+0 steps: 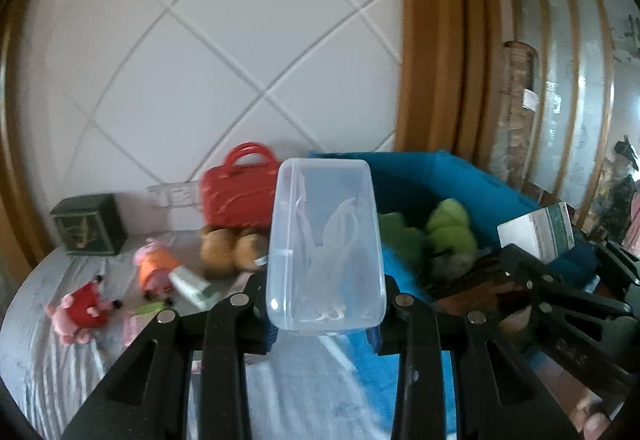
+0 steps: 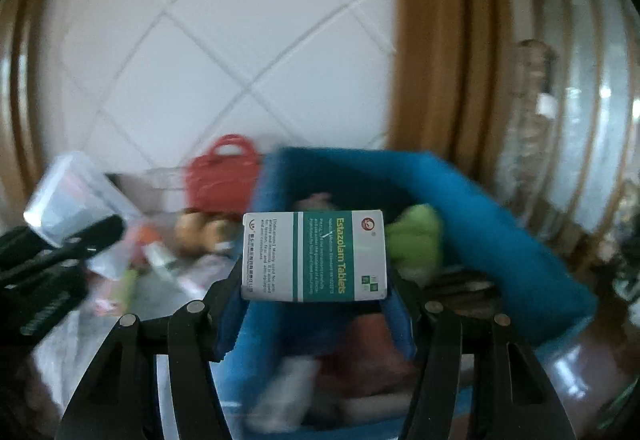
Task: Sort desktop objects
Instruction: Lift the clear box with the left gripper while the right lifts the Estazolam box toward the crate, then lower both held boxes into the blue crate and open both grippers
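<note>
On the far left of the bench point(image 1: 48, 320), under its grey striped cloth, stands a dark green box point(image 1: 89, 225); near it lie a red-and-pink plush pig point(image 1: 82, 310) and an orange plush toy point(image 1: 156, 269). A red toy handbag point(image 1: 239, 189) stands farther back, with two brown round things point(image 1: 234, 250) just in front of it. The left gripper point(image 1: 326, 314) is clamped on a clear plastic case point(image 1: 326, 244), held above the cloth, with pale thin pieces inside that I cannot identify. To the right, a blue fabric basket point(image 1: 460, 176) holds green plush pieces point(image 1: 448, 228). The right gripper point(image 2: 314, 304) holds a white-and-green medicine box point(image 2: 314, 255) over the basket's near-left part; its label reads "Estazolam Tablets" sideways, the smaller print too blurred to read.
</note>
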The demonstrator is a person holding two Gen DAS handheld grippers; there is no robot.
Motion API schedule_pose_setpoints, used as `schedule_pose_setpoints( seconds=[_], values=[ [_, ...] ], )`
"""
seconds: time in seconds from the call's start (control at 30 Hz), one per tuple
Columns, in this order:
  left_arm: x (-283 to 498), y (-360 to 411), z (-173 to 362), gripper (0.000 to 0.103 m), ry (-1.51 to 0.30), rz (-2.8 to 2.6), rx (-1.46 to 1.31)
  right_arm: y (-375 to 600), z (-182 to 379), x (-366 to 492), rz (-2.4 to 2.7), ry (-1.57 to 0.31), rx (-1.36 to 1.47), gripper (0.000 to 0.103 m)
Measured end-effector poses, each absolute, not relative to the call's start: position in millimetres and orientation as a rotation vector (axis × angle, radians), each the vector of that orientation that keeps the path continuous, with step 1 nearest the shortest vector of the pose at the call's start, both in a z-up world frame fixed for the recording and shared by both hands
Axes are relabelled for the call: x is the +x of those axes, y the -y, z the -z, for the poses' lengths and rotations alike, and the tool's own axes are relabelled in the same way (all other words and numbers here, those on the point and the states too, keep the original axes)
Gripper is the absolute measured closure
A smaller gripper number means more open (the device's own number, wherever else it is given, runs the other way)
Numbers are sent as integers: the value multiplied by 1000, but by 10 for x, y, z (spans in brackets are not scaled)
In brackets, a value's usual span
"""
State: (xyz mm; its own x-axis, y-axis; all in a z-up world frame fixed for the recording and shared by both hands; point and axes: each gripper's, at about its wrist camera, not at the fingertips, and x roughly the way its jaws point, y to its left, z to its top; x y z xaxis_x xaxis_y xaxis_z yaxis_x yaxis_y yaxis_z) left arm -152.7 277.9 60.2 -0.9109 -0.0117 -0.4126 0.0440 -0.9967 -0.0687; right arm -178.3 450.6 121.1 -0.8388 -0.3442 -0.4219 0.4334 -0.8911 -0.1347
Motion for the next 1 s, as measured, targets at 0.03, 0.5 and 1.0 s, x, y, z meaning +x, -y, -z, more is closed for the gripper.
schedule_pose_setpoints(
  seconds=[0.03, 0.5, 1.0],
  values=[
    [-1568, -2909, -616, 71, -113, 3045, 657, -4648, -1216, -1896, 2678, -330, 553, 43],
    [-2270, -4173, -386, 71, 22, 3016, 955, -5542, -854, -2943, 2800, -507, 662, 43],
    [-2444, -4326, -268, 40, 68, 2921, 1038, -5644, -729, -3153, 2793, -531, 648, 40]
  ],
)
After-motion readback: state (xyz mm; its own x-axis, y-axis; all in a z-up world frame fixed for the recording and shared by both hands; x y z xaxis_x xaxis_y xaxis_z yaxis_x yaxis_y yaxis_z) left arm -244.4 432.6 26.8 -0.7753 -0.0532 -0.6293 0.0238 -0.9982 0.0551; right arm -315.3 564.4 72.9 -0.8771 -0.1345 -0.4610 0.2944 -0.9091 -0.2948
